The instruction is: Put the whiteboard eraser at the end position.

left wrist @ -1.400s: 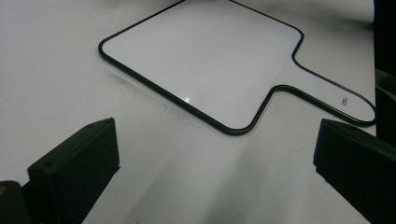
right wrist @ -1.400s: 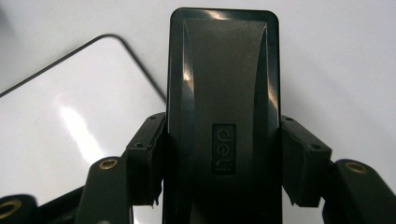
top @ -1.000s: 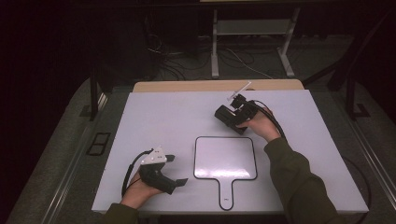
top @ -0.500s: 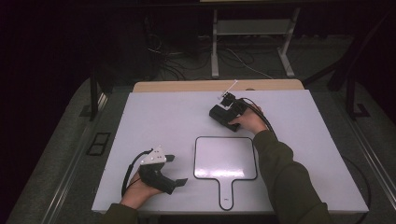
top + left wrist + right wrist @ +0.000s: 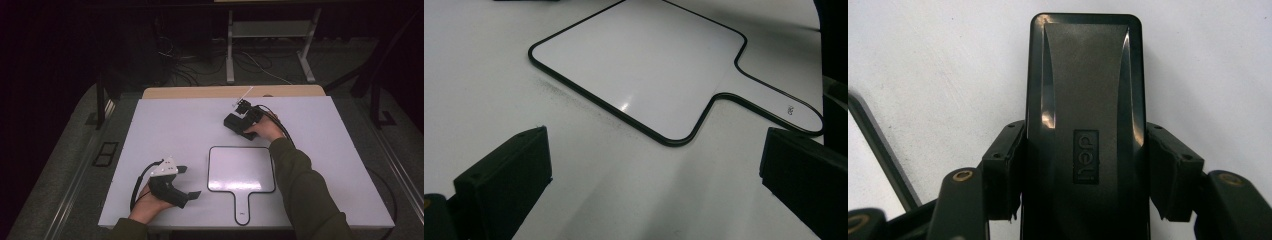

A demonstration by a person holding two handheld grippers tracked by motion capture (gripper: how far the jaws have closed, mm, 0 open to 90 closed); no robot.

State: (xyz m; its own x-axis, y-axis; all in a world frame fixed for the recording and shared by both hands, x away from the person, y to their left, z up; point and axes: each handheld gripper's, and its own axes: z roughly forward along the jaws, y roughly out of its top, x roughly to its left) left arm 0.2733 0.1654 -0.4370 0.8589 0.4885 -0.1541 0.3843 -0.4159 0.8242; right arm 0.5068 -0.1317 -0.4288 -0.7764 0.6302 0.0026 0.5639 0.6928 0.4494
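Note:
A black eraser [image 5: 1083, 100] with a raised label on top lies lengthwise between my right gripper's [image 5: 1087, 172] jaws, which press on both its long sides. In the high view the eraser [image 5: 230, 121] is low over the white table [image 5: 165, 125], beyond the far edge of a small handled whiteboard [image 5: 241, 169], with the right gripper [image 5: 242, 125] shut on it. My left gripper [image 5: 187, 181] rests near the table's front left, jaws wide apart and nothing between them. From the left gripper [image 5: 659, 185] the whiteboard [image 5: 649, 65] lies flat just ahead, its handle to the right.
A dark strip [image 5: 878, 145], seemingly the whiteboard's rim, crosses the lower left of the right gripper view. Behind the white table stands a wooden tabletop [image 5: 200, 92]. Cables and a metal stand [image 5: 270, 45] are on the dark floor beyond.
My right gripper has moved a little left and lower toward the table, still holding the eraser. The left gripper and the whiteboard have stayed where they were.

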